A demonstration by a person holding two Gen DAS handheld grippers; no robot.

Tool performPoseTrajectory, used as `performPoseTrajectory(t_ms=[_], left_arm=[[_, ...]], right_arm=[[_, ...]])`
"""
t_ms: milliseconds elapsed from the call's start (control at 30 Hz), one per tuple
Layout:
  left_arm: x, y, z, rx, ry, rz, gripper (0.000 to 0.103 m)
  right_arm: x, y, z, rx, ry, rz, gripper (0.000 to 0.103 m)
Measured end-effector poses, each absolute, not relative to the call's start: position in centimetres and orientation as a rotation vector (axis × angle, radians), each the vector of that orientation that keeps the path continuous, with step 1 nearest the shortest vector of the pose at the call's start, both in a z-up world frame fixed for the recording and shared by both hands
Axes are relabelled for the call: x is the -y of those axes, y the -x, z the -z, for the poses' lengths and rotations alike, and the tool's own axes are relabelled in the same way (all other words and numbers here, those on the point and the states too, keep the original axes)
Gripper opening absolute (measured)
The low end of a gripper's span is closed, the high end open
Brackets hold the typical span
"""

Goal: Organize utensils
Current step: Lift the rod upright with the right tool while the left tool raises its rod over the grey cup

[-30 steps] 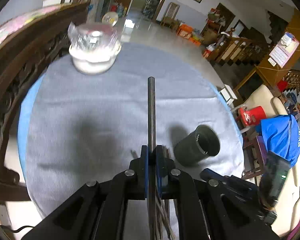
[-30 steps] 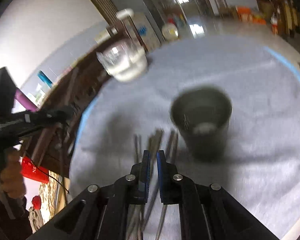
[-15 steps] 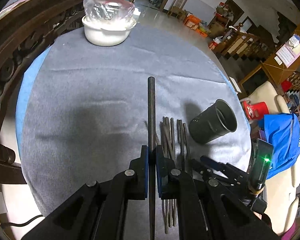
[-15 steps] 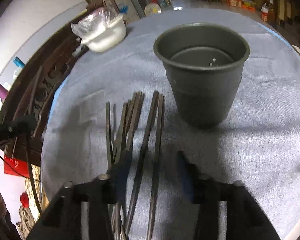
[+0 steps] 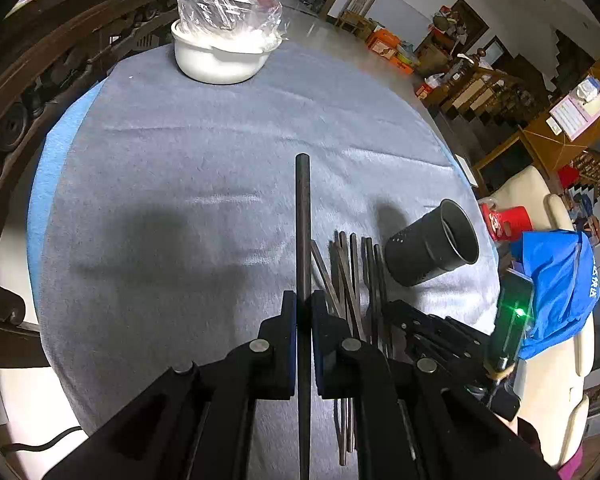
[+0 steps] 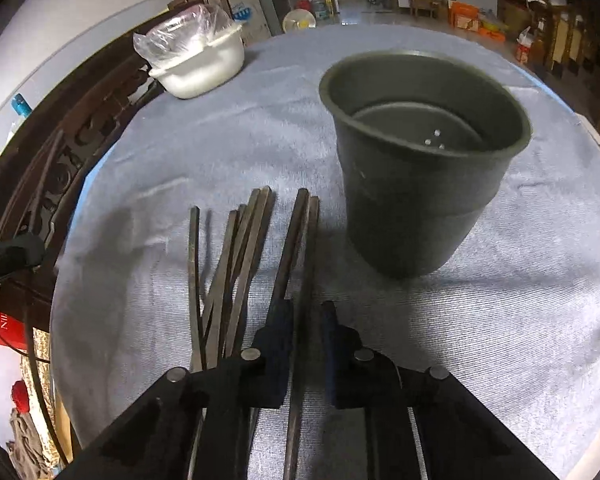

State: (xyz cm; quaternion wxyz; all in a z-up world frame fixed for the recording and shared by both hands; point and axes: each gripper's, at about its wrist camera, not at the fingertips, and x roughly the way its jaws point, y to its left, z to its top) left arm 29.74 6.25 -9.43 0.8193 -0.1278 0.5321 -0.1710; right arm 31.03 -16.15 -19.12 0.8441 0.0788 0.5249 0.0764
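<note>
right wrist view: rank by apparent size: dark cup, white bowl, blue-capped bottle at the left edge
1. dark cup, but it is nearest the camera, so its lead is partly perspective
2. white bowl, farther back
3. blue-capped bottle, only its top shows

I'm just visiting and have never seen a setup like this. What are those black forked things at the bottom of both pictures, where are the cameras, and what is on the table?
There is no robot here. A person holds a two-fingered grabbing tool in each hand, and a wide-angle camera on each tool looks forward along its fingers. That is why black fingers fill the bottom of both pictures.

One picture comes from the left tool, the other from the right tool.

The round table wears a grey cloth. On it stand a dark cup and a white bowl with a clear plastic bag. A bunch of dark chopsticks lies beside the cup.

The left tool is clamped on one chopstick. The right tool sits low with its fingers astride two chopsticks, apparently not yet gripping them.
</note>
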Motion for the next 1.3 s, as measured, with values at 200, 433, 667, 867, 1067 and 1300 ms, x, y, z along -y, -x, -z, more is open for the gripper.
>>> performPoseTrajectory(t_ms=[200,433,667,867,1067,1300], left_arm=[[-5.8,-29.5,9.2,-1.130,0.264,0.368,0.007],[-5.0,-29.0,7.7,-1.085,0.245,0.379,0.007],[-2.8,-29.2,4.2,-0.980,0.209,0.411,0.007],[0.7,-31.3,-0.6,-0.804,0.218,0.444,0.007],[4.8,-33.9,-4.1,-0.589,0.251,0.473,0.007],[10.0,-37.0,-3.3,-0.486,0.246,0.462,0.007]], right_arm=[[16.2,-31.3,19.8,-1.130,-0.153,-0.182,0.006],[17.8,-29.4,16.1,-1.000,-0.234,-0.266,0.006],[21.1,-26.6,8.5,-0.661,-0.359,-0.372,0.006],[25.2,-27.1,4.2,-0.377,-0.434,-0.309,0.006],[26.2,-29.6,2.0,-0.181,-0.424,-0.219,0.006],[26.4,-32.4,2.5,-0.096,-0.405,-0.097,0.006]])
